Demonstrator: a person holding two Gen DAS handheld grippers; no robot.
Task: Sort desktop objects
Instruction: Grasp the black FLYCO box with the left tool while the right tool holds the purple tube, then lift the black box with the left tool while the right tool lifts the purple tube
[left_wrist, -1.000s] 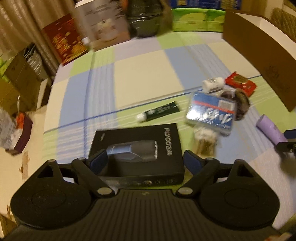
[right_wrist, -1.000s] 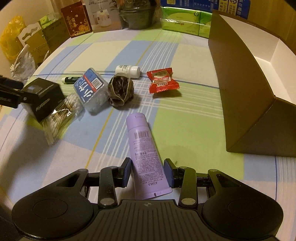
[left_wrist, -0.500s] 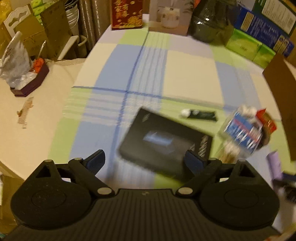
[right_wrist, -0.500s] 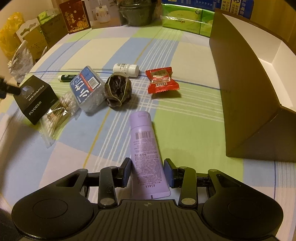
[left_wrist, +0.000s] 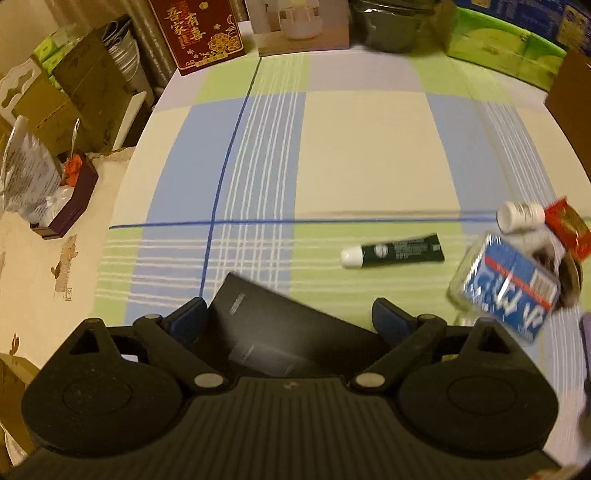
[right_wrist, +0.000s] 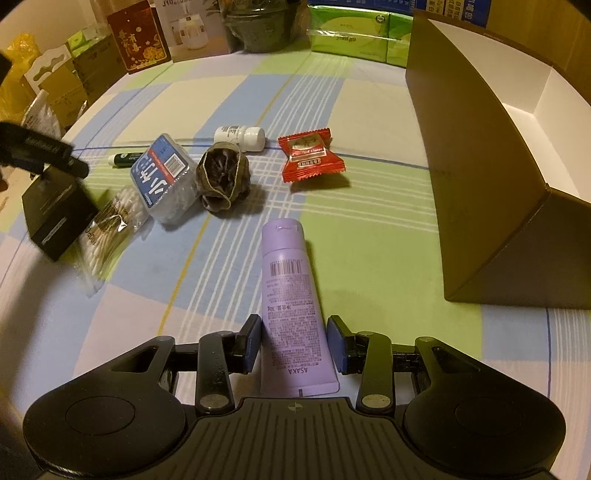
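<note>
Barely started sorting: brown box (right_wrist: 476, 177) ahead-right of the right tool (right_wrist: 294, 341) looks empty, clutter on desk (right_wrist: 369, 236). Purple ASAKA tube (right_wrist: 291, 310) between its spread fingers, not pinched yet. Left tool (left_wrist: 290, 319) spread wide around tilted black box (left_wrist: 280, 332).

Dim, warm yellowish indoor light tints both views, and soft shadows fall beside the red candy packet (right_wrist: 309, 154). The left wrist view is motion-blurred, worst on the black box (left_wrist: 280, 332). Fisheye distortion bends the tabletop (left_wrist: 369, 147) edges, with dark corners.
</note>
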